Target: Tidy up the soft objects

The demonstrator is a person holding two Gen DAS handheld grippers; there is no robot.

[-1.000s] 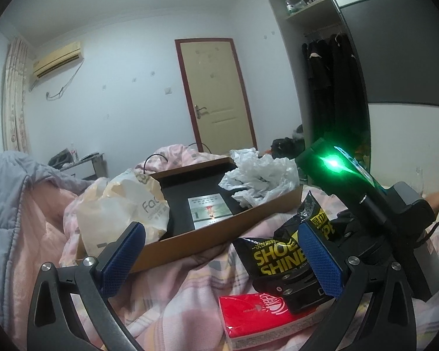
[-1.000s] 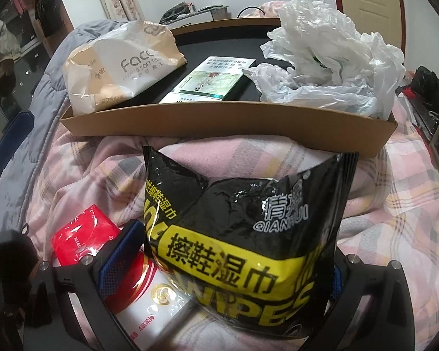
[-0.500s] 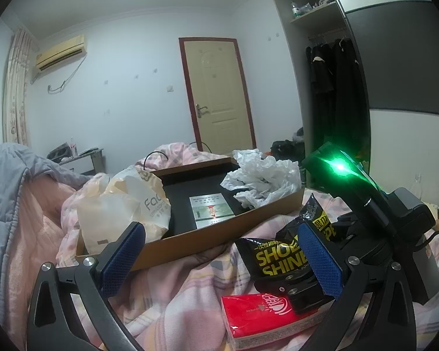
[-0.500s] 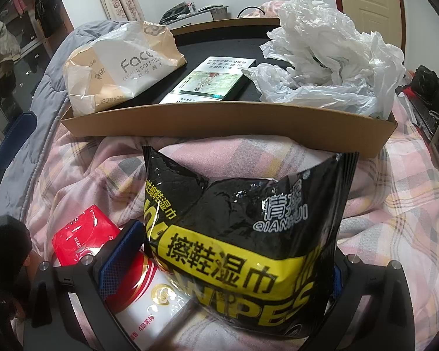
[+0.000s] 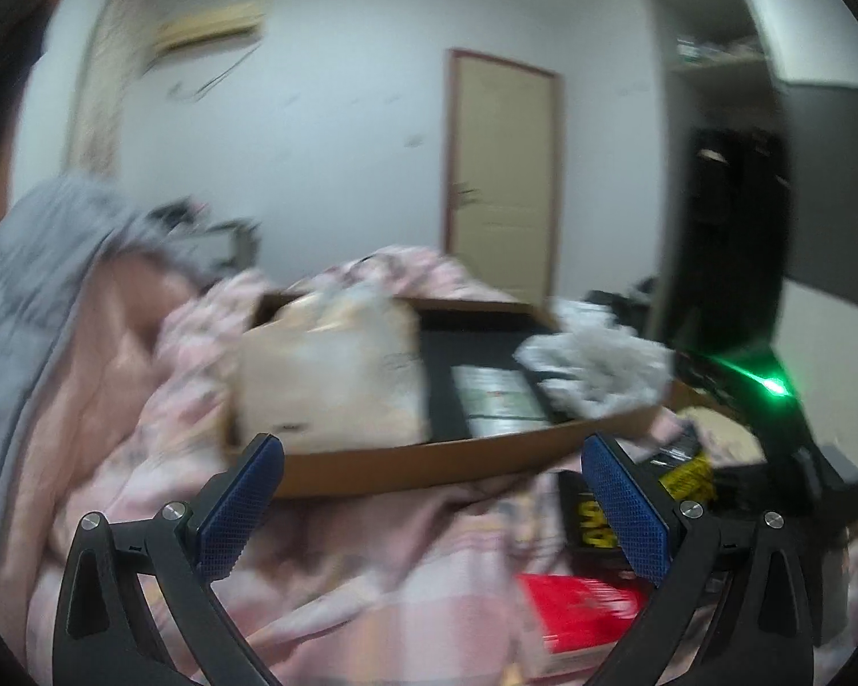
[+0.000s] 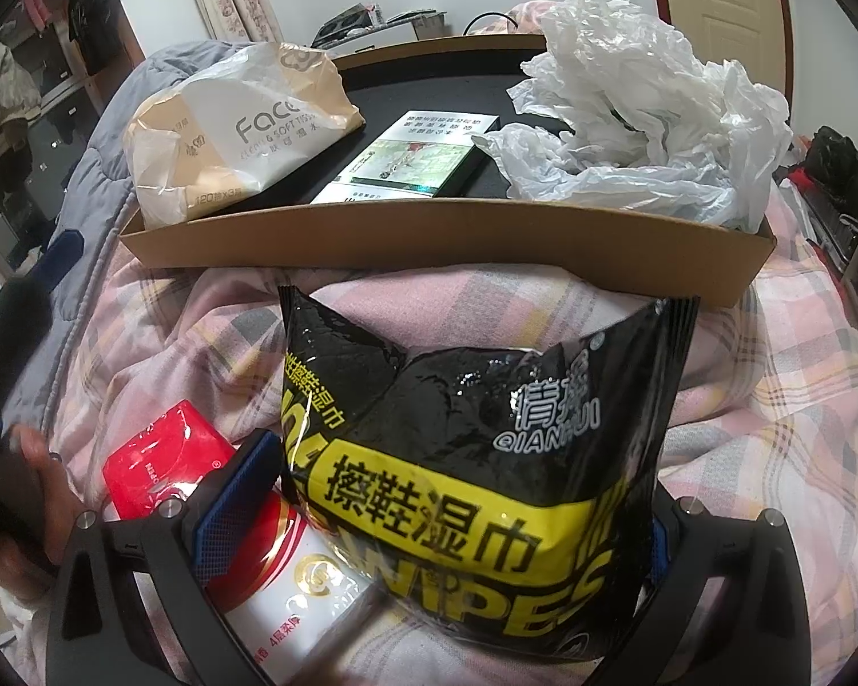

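- Right claw [image 6: 429, 537] gripped the black wipes pack [image 6: 475, 457] on the pink blanket [image 6: 772, 429]; red tissue pack [image 6: 160, 457] lay just left
- Left claw [image 5: 429, 503] gaped, holding nothing
- Cardboard tray [image 6: 446, 234] sat beyond, holding tissue bag [image 6: 234, 131], plastic bag [image 6: 640, 114]

The wipes pack [image 6: 475, 491] is glossy black and yellow plastic film, creased and catching glints; the red tissue packet [image 6: 160, 457] is shiny wrap too; the tray [image 6: 446, 240] is matt brown cardboard with a dark, dull floor; the crumpled bag [image 6: 640, 126] is thin, translucent white plastic; the tissue pack [image 6: 234, 126] is soft, semi-gloss film; the bedspread [image 6: 772, 411] is checked pink cloth; the pads [image 5: 237, 514] are blue, finely textured rubber.
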